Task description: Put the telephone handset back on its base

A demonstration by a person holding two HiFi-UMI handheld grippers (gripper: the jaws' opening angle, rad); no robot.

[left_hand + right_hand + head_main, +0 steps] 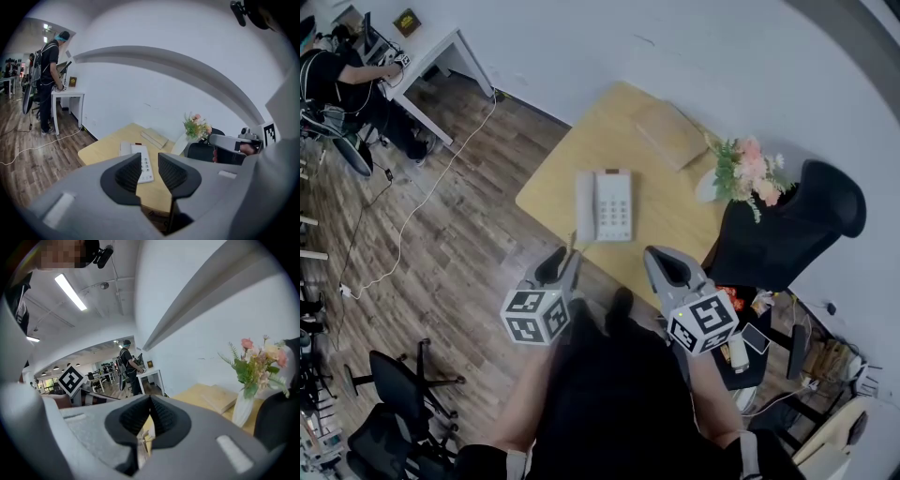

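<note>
In the head view the table [553,192] stands on a wood floor [441,244], and the base [614,206] sits near the table's middle with the handset [584,208] lying along its left side, seated on it. A flat wooden box [670,134] lies further back, flowers [748,172] stand at the table's right edge, and a black chair [787,230] is just beside them. The left gripper [565,262] and right gripper [664,266] hang side by side over the table's near edge, apart from the phone and from each other. In the left gripper view the left gripper [149,161] is released: its jaws stand apart with nothing between them. Beyond the gap are the base [145,164] and the handset [125,148] on it. The box [154,137] and flowers [197,125] are behind them, the right gripper [229,143] reaches in from the right, and a person [50,70] stands at a white desk [68,93] far left. In the right gripper view the right gripper [150,401] is clenched, its jaw tips meeting on nothing. Past it are the table [197,392], the box [220,399] and the flowers [258,362] at right, while the left gripper [89,394] shows at left. The phone itself cannot be made out in this view.
</note>
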